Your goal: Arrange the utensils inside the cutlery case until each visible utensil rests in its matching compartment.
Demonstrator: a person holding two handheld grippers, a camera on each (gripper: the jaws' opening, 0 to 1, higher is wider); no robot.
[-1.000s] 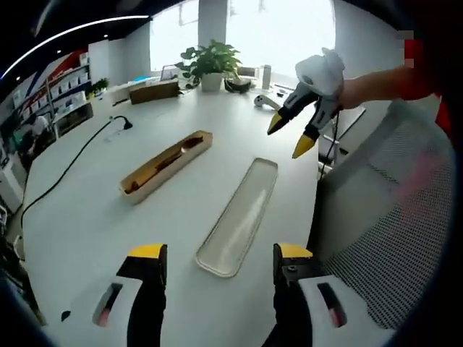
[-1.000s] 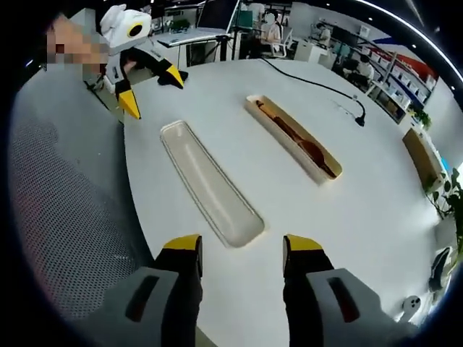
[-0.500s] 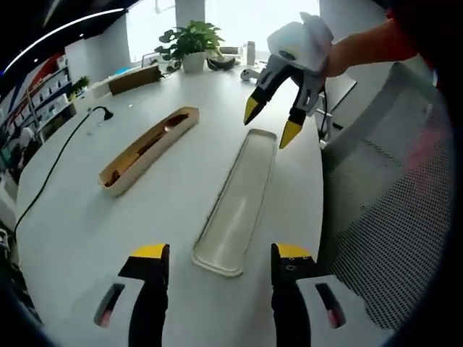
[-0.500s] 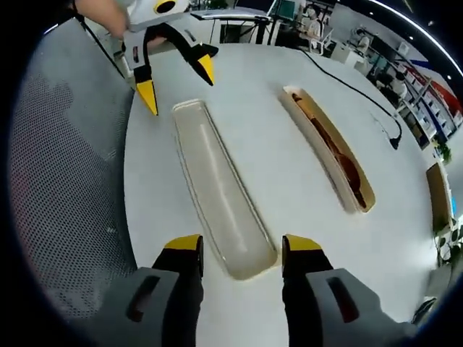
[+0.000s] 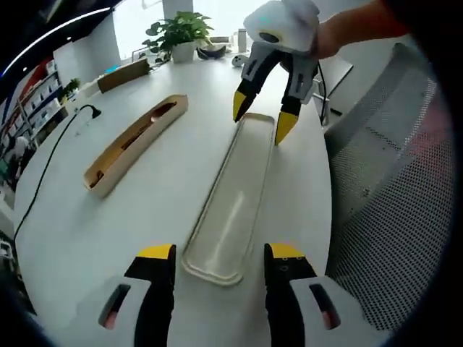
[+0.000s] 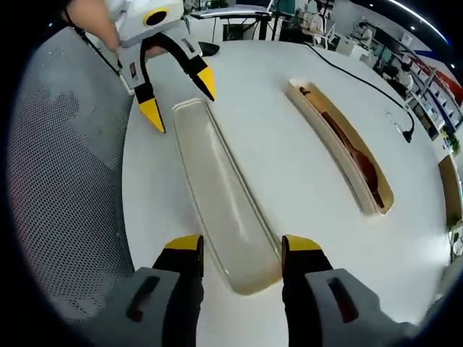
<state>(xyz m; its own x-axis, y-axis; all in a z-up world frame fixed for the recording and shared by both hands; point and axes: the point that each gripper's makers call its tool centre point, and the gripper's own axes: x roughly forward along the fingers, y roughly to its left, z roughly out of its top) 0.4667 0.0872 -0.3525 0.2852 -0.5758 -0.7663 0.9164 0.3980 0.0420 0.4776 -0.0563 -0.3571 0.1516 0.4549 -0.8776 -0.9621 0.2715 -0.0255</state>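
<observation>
- White tabletop (image 5: pixel 87 217) carries two long pieces: a pale, translucent cutlery case lid (image 5: pixel 231 202) lying near the edge by the mesh chair (image 5: pixel 391 217), and a tan cutlery case (image 5: pixel 134 141) well apart from it, further in from that edge
- In the right gripper view, the tan case (image 6: pixel 340 141) holds brown wooden utensils (image 6: pixel 351 148) lying lengthwise inside; you cannot tell how many, nor which compartment
- Your left gripper (image 5: pixel 217 271) has its yellow-tipped jaws spread wide, gripping nothing, and the near end of the pale lid sits between them
- Your right gripper (image 6: pixel 241 256) is likewise spread and holding nothing, with the opposite end of the lid (image 6: pixel 224 195) between its jaws
- In the left gripper view, your right gripper (image 5: pixel 260 119) hangs over the lid's far end, one tip on each side of it; whether the tips touch the lid is unclear
- In the right gripper view, your left gripper (image 6: pixel 177 94) straddles the lid's far end the same way
- A black cable (image 5: pixel 51 163) runs across the tabletop beyond the tan case, and a potted plant (image 5: pixel 177 32) stands at the far edge
</observation>
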